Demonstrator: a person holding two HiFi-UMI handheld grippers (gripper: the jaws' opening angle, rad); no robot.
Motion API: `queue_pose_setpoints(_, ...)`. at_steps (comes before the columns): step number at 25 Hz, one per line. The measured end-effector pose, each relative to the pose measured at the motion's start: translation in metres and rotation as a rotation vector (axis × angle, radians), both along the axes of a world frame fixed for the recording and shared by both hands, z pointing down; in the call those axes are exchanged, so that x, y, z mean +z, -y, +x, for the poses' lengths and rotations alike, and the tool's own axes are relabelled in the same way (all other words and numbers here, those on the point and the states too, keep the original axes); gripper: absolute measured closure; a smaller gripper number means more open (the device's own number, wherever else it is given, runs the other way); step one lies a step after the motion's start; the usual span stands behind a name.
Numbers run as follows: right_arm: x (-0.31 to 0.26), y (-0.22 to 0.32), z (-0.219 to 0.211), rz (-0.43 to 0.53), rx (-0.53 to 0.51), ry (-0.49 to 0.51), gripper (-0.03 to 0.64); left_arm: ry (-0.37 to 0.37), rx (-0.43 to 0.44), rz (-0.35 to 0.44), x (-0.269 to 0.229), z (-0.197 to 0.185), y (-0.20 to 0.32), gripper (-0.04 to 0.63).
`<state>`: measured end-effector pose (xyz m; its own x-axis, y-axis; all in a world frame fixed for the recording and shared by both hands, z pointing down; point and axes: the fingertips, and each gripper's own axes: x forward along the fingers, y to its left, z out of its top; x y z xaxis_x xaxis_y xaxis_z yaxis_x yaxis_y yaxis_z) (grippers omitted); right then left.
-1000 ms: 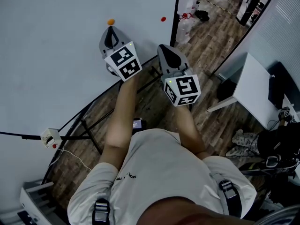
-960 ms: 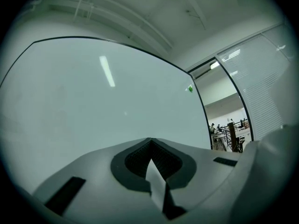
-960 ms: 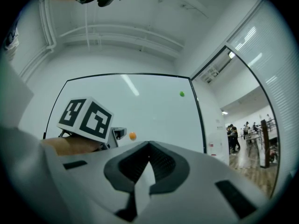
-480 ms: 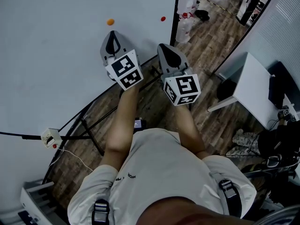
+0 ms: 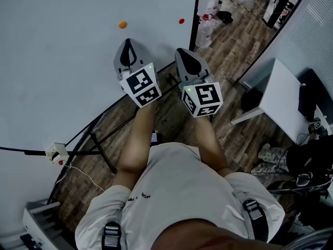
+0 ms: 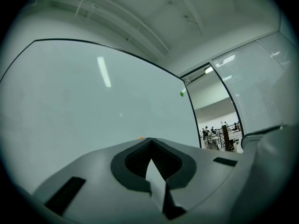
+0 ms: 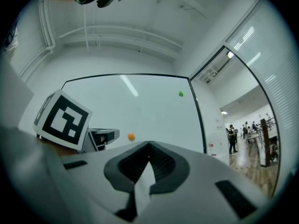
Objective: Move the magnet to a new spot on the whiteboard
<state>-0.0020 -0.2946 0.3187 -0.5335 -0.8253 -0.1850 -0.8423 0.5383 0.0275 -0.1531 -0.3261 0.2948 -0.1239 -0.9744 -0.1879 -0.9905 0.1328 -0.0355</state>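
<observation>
An orange magnet (image 5: 122, 24) sticks to the whiteboard (image 5: 62, 61), with bare board between it and my left gripper (image 5: 125, 40) just below. That gripper is shut and holds nothing. In the left gripper view only a sliver of the orange magnet (image 6: 141, 137) peeks over the closed jaw tips (image 6: 150, 140). My right gripper (image 5: 182, 52) hangs to the right near the board's lower right corner, shut and empty. From the right gripper view the orange magnet (image 7: 131, 136) sits left of the jaw tips (image 7: 149, 144), beside the left gripper's marker cube (image 7: 60, 119).
A red magnet (image 5: 181, 21) sits near the board's right edge (image 5: 197, 14). A green magnet (image 7: 181, 94) shows high on the board in both gripper views. The board stand's legs (image 5: 99, 145) cross the wooden floor. A white desk (image 5: 281, 100) stands to the right.
My left gripper has drawn back from the orange magnet, down and to the right in the head view, leaving the magnet on the board. The right gripper has stayed put.
</observation>
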Motion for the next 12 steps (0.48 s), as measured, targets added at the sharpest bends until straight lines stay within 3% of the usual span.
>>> queue_pose_setpoints(12, 0.000, 0.002, -0.001, 0.006, 0.007, -0.005, 0.603, 0.008, 0.046, 0.014, 0.004, 0.010, -0.014, 0.592)
